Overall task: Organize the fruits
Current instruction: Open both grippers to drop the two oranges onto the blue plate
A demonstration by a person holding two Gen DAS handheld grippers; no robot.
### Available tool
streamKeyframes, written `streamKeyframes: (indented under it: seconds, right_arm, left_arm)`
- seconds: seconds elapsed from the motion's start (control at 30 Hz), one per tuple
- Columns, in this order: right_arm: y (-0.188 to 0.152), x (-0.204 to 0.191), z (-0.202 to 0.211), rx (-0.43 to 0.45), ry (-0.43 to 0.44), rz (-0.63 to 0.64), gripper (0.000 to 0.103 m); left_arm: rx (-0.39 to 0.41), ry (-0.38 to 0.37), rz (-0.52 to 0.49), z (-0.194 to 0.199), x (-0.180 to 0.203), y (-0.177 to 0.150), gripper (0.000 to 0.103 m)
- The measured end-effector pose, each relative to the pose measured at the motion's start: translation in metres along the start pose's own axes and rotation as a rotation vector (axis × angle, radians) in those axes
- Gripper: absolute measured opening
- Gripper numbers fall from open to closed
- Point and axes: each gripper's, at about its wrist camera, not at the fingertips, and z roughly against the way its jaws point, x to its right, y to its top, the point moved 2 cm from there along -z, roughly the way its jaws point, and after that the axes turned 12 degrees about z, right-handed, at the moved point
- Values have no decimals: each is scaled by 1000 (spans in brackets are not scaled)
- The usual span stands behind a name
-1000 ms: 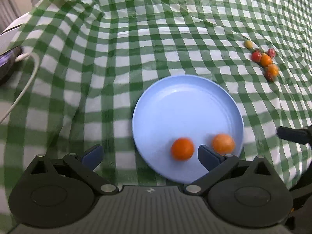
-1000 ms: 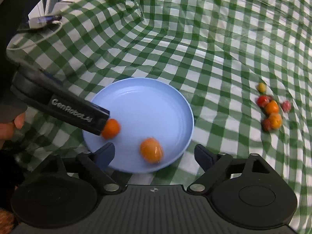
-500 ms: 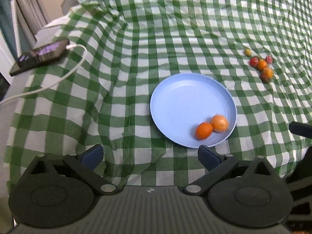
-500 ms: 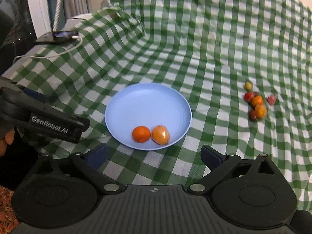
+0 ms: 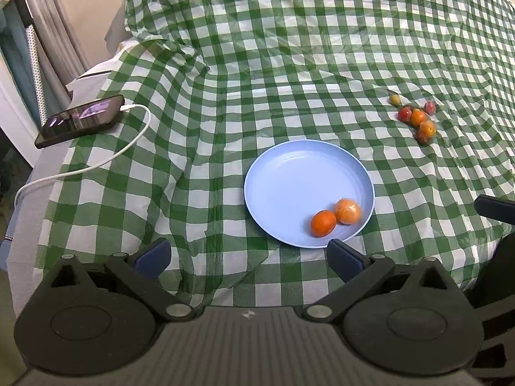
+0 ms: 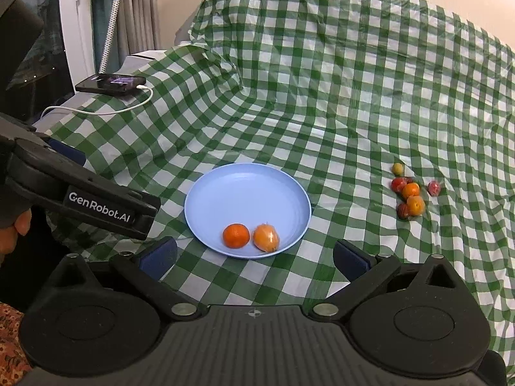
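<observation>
1. A blue plate point(image 5: 289, 173) is seen sitting flat on the green checked tablecloth point(image 5: 289, 48), pretty much dead centre in both wrist views.
2. Two orange fruits are parked in the plate at roughly its 5 o'clock edge in the left wrist view: a deeper orange one point(image 5: 323, 223) and a paler, kinda blurry one point(image 5: 347, 211). They're touching each other.
3. The same pair is caught by the right wrist camera near the plate's 6 o'clock rim, deeper orange point(image 6: 236, 235) to the left, paler one point(image 6: 266, 237) just beside it.
4. A little cluster of small fruits point(image 5: 415, 119) is left lying on the cloth, well apart from the plate, out at about 2 o'clock from it. Red, orange and one yellowish piece can be made out, mostly bunched together and touching.
5. The left gripper point(image 5: 248, 255) is held over the near edge of the cloth with its jaws spread wide and nothing between them.
6. The right gripper point(image 6: 256, 254) is likewise spread wide apart, nothing pinched, with the plate's near rim just ahead of it.
7. A dark phone point(image 5: 80, 120) with a white cable point(image 5: 106, 160) plugged in is spotted at about 10 o'clock from the plate, on the table's far left edge.
</observation>
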Motion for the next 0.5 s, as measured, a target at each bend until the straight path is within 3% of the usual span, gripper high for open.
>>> streamKeyframes:
  seconds: [0.5]
  right_arm:
    - [3,-5,4,-1,-3,3,102]
  left_arm:
    - [6,1,2,2,-4,1,103]
